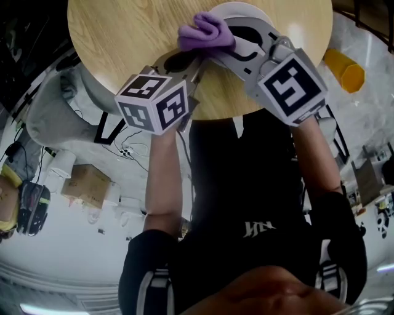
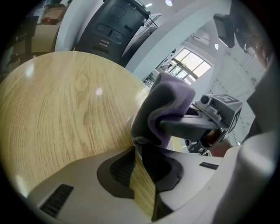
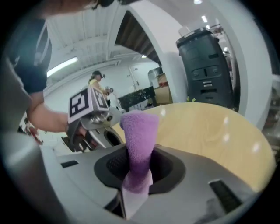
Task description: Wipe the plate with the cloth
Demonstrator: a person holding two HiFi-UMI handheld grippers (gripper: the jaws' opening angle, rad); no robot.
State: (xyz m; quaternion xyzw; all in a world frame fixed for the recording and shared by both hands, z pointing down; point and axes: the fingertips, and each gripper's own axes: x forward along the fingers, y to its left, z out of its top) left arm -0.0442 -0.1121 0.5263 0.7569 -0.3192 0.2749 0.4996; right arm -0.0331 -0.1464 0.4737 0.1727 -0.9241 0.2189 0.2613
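Both bare forearms reach forward side by side, left forearm and right forearm, each hand gripping a tool angled downward. The left gripper has its jaws narrowed to a slit, pinching the plate rim. The right gripper is clamped on the cloth, close beside the left

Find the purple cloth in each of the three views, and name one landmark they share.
Head view: the purple cloth sits top centre, at the tips of the right gripper.
Left gripper view: right of centre, bunched, pinched by the right gripper.
Right gripper view: centre, standing up between that gripper's own jaws.
Shared landmark: the round wooden table, seen in all three.
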